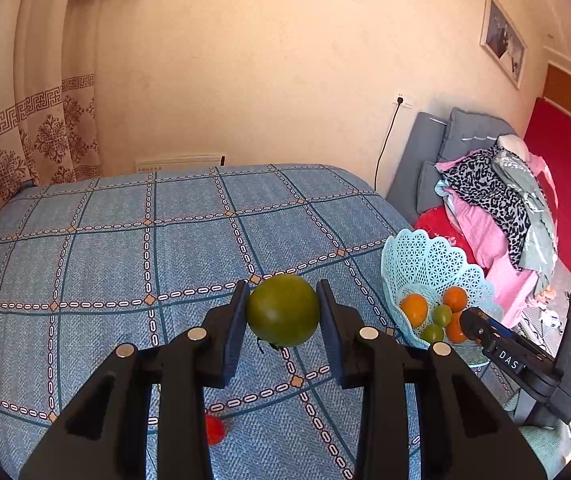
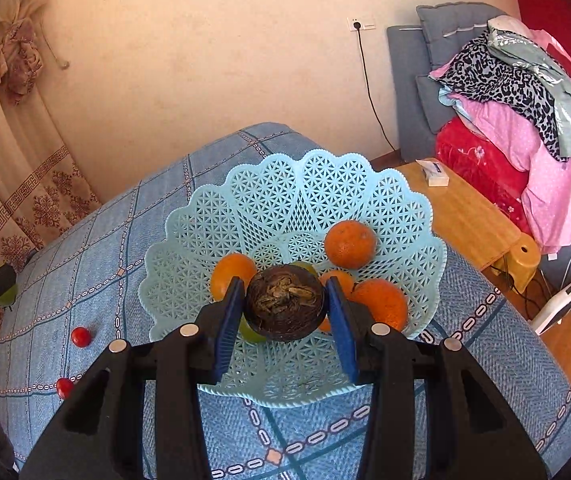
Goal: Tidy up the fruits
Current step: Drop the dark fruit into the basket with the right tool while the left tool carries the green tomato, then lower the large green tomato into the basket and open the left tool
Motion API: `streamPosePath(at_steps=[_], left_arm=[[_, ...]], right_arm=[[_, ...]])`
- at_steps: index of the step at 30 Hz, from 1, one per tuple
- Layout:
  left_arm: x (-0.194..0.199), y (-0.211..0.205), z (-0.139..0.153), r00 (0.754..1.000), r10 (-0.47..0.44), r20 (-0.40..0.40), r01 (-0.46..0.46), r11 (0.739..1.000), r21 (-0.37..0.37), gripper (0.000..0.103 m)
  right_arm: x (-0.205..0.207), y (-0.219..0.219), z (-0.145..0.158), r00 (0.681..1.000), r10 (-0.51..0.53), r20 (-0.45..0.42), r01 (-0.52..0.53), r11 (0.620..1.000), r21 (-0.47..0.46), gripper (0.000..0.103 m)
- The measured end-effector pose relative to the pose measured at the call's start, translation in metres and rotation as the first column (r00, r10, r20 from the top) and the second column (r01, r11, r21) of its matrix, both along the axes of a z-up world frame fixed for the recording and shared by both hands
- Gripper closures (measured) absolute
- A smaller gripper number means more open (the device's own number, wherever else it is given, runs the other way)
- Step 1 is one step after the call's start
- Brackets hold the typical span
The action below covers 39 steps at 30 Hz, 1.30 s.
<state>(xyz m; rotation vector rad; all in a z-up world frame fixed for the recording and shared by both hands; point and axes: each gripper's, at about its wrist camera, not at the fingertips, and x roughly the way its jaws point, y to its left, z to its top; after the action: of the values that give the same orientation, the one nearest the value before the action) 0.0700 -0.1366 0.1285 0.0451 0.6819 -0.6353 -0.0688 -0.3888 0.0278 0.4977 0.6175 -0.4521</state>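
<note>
My left gripper is shut on a green tomato and holds it above the blue checked tablecloth. My right gripper is shut on a dark brown round fruit and holds it over the light blue lattice basket. The basket holds several oranges and small green fruits. The right gripper also shows in the left wrist view, at the basket's near rim. Two small red tomatoes lie on the cloth left of the basket; one shows in the left wrist view.
A wooden side table with a small white box stands right of the cloth-covered table. Beyond it are a pile of clothes and grey cushions. A curtain hangs at the left.
</note>
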Motion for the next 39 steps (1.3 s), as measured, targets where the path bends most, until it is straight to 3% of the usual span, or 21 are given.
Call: streamPosePath(at_steps=[2,20,31,39], left_arm=[[-0.001,-0.002,-0.001,1.0,-0.003,0.0,0.003,1.0,0.004,0.068],[-0.019,-0.033,-0.005,0.994,-0.108,-0.014,0.108,0.994,0.016,0.068],[-0.033,-0.102,-0.004,0.971,-0.237,-0.025,0.238,0.969,0.059,0.068],[-0.028,-0.158,-0.02,0.948,-0.306,-0.089,0.313,0.947,0.077,0.068]], right_arm=[[-0.002,0.0,0.002,1.0,0.001,0.009,-0.001,1.0,-0.004,0.051],[-0.047,0.003,0.032,0.994,-0.002,0.111,0.009,0.998,-0.062,0.05],[-0.064,-0.021,0.027,0.991,-0.033,0.132,0.035,0.999,-0.012,0.05],[-0.065,-0.034,0.02,0.993,-0.05,0.106,0.052,0.999,-0.016,0.05]])
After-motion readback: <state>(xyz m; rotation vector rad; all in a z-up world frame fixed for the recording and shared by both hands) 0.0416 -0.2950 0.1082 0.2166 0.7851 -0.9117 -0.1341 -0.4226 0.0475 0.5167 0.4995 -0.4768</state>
